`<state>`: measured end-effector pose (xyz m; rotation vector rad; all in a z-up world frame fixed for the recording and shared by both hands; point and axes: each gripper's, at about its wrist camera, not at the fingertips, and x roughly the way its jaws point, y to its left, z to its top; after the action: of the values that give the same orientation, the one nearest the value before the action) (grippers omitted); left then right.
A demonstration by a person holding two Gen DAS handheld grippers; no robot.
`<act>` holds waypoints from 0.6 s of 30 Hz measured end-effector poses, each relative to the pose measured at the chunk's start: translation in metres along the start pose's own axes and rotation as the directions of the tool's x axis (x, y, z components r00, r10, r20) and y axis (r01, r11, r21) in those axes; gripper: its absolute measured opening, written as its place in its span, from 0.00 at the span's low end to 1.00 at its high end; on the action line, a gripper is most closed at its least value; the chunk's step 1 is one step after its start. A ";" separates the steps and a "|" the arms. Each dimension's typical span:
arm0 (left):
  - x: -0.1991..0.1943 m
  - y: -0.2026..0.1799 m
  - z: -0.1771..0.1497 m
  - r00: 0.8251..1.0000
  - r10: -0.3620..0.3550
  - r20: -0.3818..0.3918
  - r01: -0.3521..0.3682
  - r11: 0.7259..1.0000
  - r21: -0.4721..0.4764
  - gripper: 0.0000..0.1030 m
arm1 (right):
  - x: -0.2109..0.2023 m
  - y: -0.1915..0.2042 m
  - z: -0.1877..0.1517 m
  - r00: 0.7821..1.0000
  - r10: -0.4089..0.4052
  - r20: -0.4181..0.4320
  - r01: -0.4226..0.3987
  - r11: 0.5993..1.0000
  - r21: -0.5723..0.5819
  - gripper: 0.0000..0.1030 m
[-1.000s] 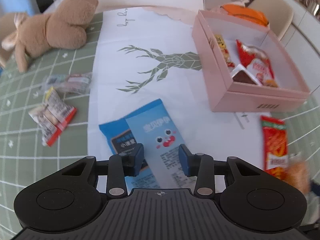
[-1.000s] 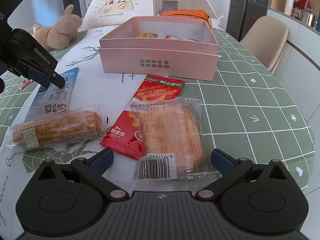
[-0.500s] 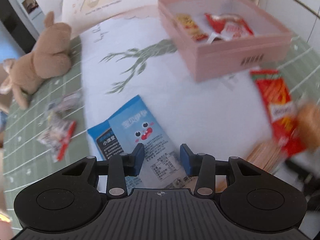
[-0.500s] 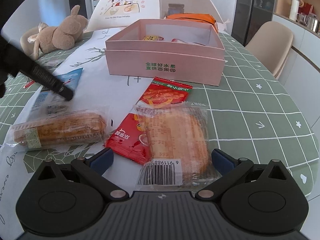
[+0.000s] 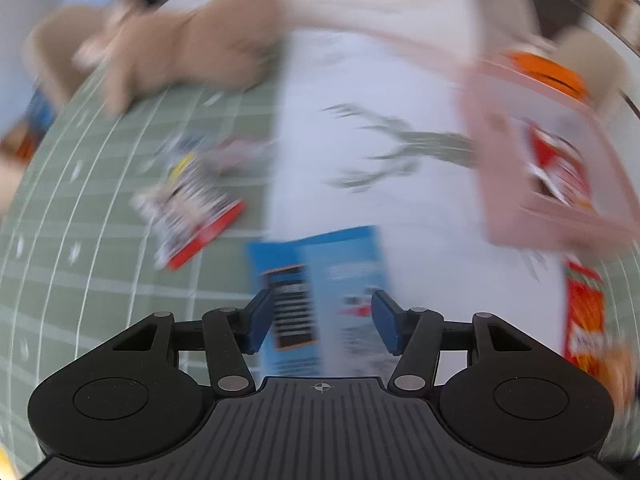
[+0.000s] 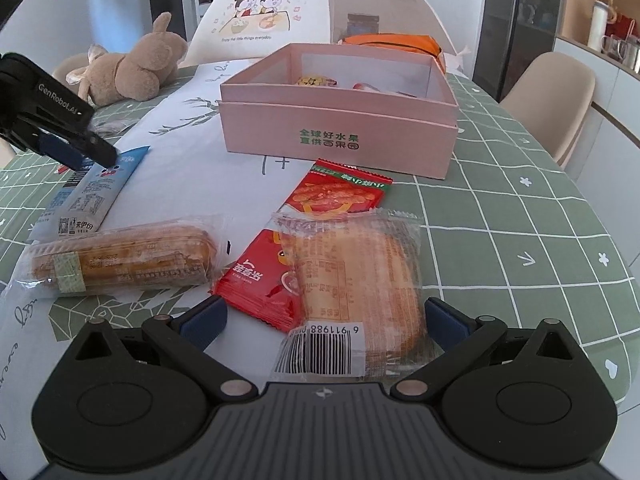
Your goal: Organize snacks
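1. Left gripper (image 5: 322,322) over the blue snack packet (image 5: 320,280), which lies flat on the white runner (image 5: 360,80) near the pink box (image 6: 340,128). Jaws have just been opening, part-spread, astride the packet without pressing it.
2. Packet looks light, flat, slick film; likely crinkles. Best pinched across its narrow width.
3. Right gripper (image 6: 324,320) spread wide, empty, over the wrapped pastry (image 6: 360,272).

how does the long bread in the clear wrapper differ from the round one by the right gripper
The long bread loaf in a clear wrapper is a narrow log lying crosswise on the white runner; the round flat bread in a clear wrapper is broad, points away, and overlaps a red snack packet. Only the round one shows a barcode label. Both are golden and sealed.
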<state>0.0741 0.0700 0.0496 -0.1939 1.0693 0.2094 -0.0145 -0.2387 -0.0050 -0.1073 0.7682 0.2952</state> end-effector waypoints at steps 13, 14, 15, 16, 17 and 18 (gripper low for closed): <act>0.030 -0.044 0.016 0.992 -0.118 -0.041 0.123 0.980 0.156 0.70 | 0.000 0.001 -0.001 1.000 0.006 0.014 -0.006 1.000 -0.005 1.00; 0.030 -0.047 0.017 0.992 -0.118 -0.041 0.123 0.978 0.168 0.70 | -0.001 0.001 -0.001 1.000 0.006 0.015 -0.006 1.000 -0.004 1.00; 0.029 -0.050 0.018 0.992 -0.118 -0.036 0.123 0.976 0.180 0.70 | -0.001 0.001 -0.002 1.000 0.006 0.016 -0.006 1.000 -0.004 1.00; 0.029 -0.052 0.018 0.993 -0.116 -0.027 0.119 0.975 0.188 0.67 | -0.001 0.001 -0.001 1.000 0.006 0.016 -0.006 1.000 -0.003 1.00; 0.025 -0.054 0.018 0.994 -0.110 -0.007 0.109 0.976 0.188 0.65 | -0.001 0.001 -0.001 1.000 0.006 0.015 -0.006 1.000 -0.003 1.00; 0.017 -0.054 0.017 0.993 -0.111 0.026 0.104 0.978 0.183 0.62 | -0.001 0.001 -0.002 1.000 0.006 0.015 -0.006 1.000 -0.004 1.00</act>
<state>0.1110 0.0234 0.0453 -0.0835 1.0327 0.0174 -0.0161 -0.2386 -0.0057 -0.1061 0.7529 0.3029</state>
